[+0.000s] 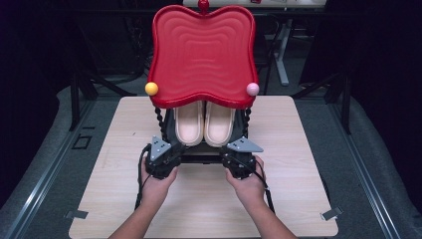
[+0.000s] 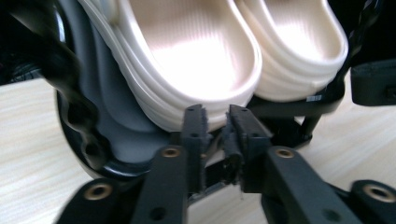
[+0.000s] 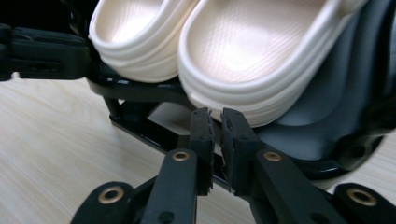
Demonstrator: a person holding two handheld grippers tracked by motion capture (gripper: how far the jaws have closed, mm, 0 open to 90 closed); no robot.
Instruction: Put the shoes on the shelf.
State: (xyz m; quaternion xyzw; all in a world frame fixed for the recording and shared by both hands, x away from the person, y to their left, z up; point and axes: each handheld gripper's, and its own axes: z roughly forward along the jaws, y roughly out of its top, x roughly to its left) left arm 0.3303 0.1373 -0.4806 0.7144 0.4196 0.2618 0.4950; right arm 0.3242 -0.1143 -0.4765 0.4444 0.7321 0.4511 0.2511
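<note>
In the high view, a black rack with a glossy red, wavy-edged plastic top (image 1: 203, 55) stands in the upper middle of the frame on the pale wood-grain surface (image 1: 293, 199), and a pair of cream rubber clogs (image 1: 204, 123) rests on its lower black shelf, just below the red top's front edge. A yellow ball (image 1: 151, 88) and a pink ball (image 1: 253, 89) sit at the red top's front corners. The person's hands come in from the bottom centre; the left gripper (image 1: 166, 148) sits at the left front foot of the rack and the right gripper (image 1: 238, 152) at the right front foot. In the left gripper view the clogs (image 2: 196, 56) fill the upper frame, and the left gripper (image 2: 215, 122) has its fingers (image 2: 194, 128) drawn narrow, tips right at the dark shelf edge below the nearer clog's sole; whether they pinch that edge I cannot tell. In the right gripper view the clogs (image 3: 243, 51) lie in the upper frame, and the right gripper (image 3: 215, 123) likewise shows fingers (image 3: 236, 133) nearly together under the nearer clog, at the black base frame (image 3: 140, 126)
</note>
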